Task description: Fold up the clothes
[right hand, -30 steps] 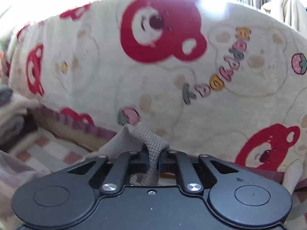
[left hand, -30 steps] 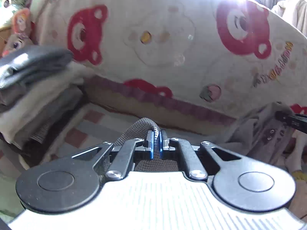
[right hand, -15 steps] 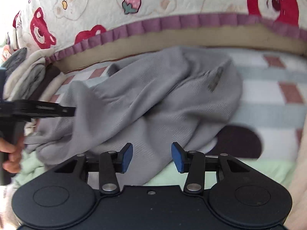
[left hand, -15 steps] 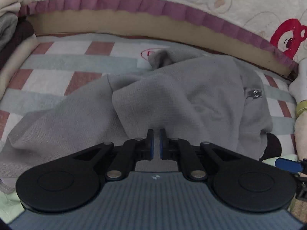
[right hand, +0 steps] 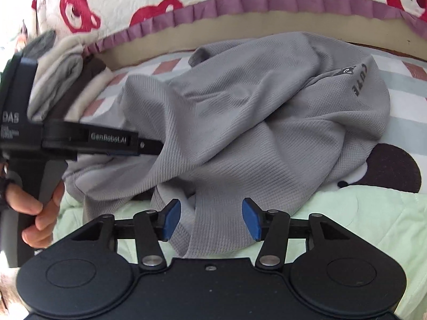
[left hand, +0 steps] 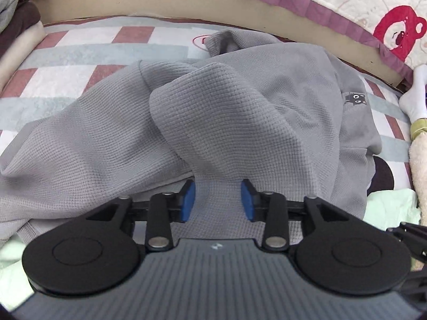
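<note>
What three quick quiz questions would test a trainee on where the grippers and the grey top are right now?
1. True or false: the left gripper is clamped on the grey top.
2. Multiple choice: the right gripper has its fingers (A) shut on fabric, (B) spread apart above the top's near edge, (C) out of view.
3. Fill in: the printed word beside the small cat patch on the top reads ____.

Key: 1 false, both its fingers stand apart with fabric lying loose between them. 2 B. 3 CUTE.
</note>
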Action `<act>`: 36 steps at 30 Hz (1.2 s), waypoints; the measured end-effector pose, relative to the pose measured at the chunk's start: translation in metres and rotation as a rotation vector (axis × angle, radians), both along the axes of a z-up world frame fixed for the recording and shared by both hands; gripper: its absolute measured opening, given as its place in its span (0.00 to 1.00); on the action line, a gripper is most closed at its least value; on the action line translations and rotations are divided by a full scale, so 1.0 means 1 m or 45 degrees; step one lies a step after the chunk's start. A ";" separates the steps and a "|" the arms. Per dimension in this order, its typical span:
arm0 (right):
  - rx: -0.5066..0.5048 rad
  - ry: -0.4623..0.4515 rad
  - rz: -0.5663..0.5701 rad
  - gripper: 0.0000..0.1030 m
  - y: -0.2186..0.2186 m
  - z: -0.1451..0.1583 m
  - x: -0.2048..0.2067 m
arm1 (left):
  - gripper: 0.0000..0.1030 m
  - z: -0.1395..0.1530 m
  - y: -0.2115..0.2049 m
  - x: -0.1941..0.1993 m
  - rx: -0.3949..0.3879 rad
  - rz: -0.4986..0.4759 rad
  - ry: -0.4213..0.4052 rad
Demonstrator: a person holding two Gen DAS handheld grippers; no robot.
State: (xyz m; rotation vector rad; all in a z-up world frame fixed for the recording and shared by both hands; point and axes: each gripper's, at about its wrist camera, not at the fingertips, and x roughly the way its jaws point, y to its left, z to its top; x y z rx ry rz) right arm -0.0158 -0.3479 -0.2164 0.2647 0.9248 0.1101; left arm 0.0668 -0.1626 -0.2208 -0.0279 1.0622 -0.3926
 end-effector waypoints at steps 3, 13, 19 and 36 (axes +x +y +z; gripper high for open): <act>-0.042 0.027 -0.003 0.59 0.008 -0.005 0.002 | 0.39 -0.002 0.002 0.002 -0.005 0.016 0.022; -0.094 0.021 -0.036 0.04 0.015 -0.012 0.004 | 0.44 -0.006 0.007 0.003 0.011 0.037 0.036; -0.231 -0.144 -0.073 0.03 -0.021 0.029 -0.018 | 0.45 0.009 0.018 0.007 0.000 0.060 -0.007; -0.534 -0.053 -0.489 0.31 -0.174 0.081 -0.001 | 0.52 0.014 0.069 0.021 0.049 0.213 -0.054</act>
